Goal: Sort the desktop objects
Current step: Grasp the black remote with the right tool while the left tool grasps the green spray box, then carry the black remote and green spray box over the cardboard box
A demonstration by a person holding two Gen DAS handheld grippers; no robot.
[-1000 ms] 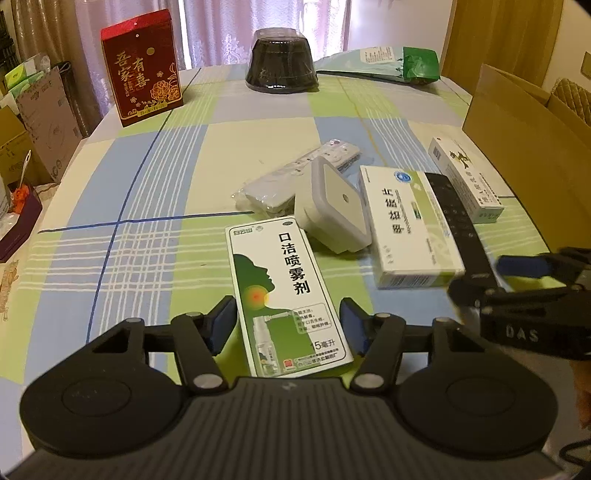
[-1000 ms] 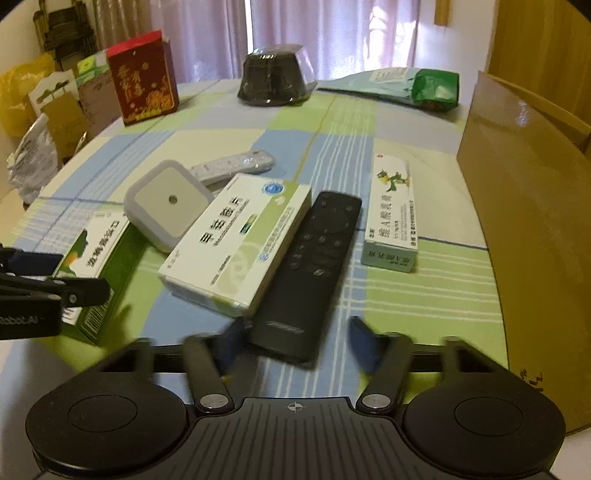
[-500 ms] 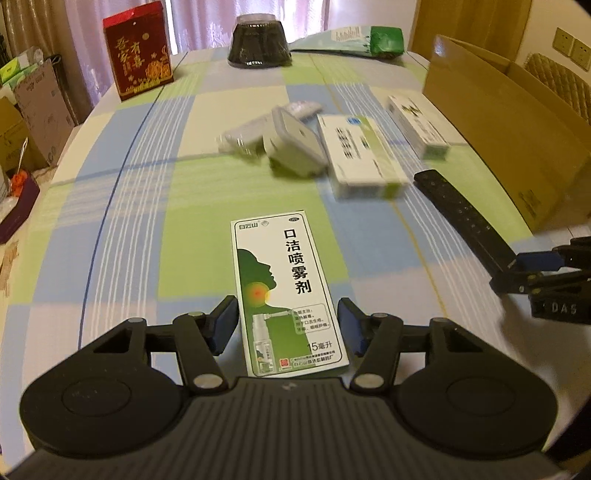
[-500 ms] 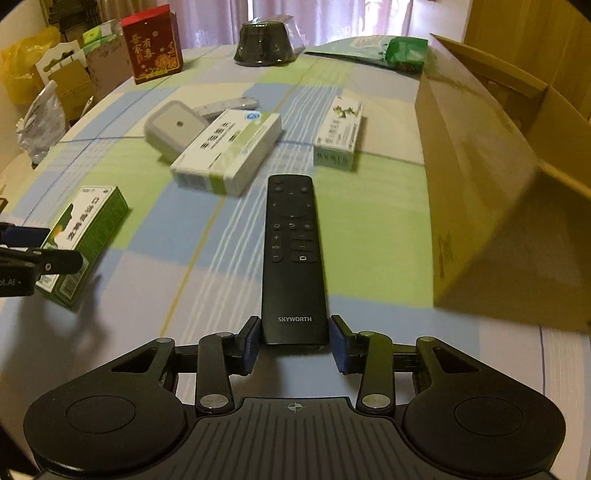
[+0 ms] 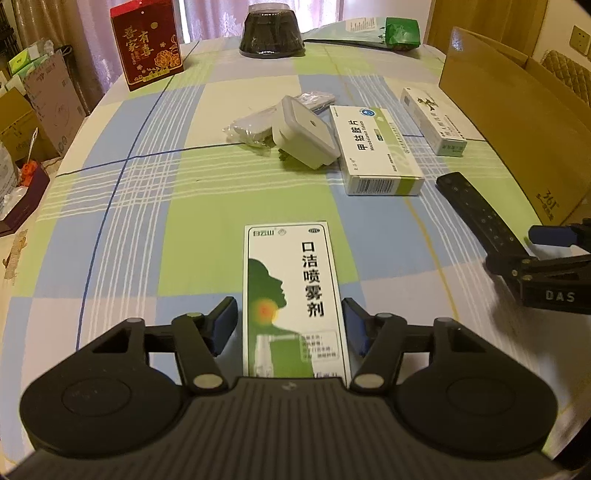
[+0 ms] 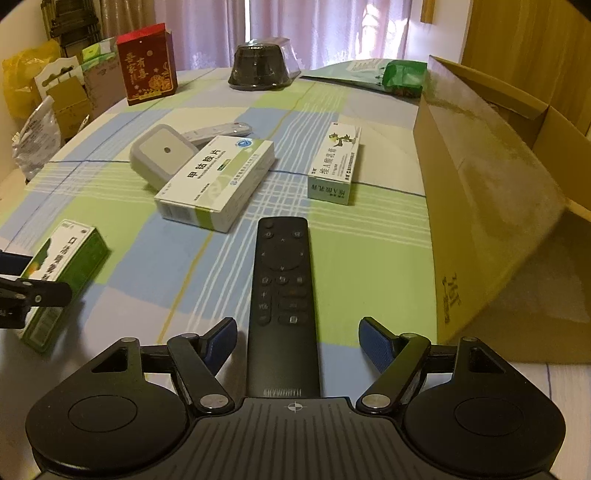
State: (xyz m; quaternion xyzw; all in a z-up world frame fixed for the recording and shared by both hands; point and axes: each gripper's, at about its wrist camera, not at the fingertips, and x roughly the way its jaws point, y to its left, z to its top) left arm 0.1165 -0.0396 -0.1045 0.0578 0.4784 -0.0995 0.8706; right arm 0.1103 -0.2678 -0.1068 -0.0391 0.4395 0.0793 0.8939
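A white and green throat-spray box (image 5: 293, 295) lies lengthwise between the fingers of my left gripper (image 5: 290, 321), whose blue pads press its long sides. The same spray box (image 6: 62, 277) shows at the left of the right wrist view, near the table's front edge. A black Skyworth remote (image 6: 282, 295) lies flat on the checked tablecloth. My right gripper (image 6: 297, 339) stands open around its near end, with clear gaps on both sides. In the left wrist view the remote (image 5: 476, 214) runs toward the right gripper (image 5: 546, 258).
Mid-table lie a white-green medicine box (image 6: 218, 181), a slim ointment box (image 6: 334, 162), a white square plug-in light (image 6: 164, 153) and a bagged white stick (image 6: 218, 131). An open cardboard box (image 6: 491, 206) stands on the right. A red box (image 5: 147, 44), a black bowl (image 5: 271, 33) and a green bag (image 5: 384, 31) line the far edge.
Both grippers pulled their objects back from the cluster toward the near edge. The right gripper then opened and let go of the remote. The left keeps its hold on the spray box.
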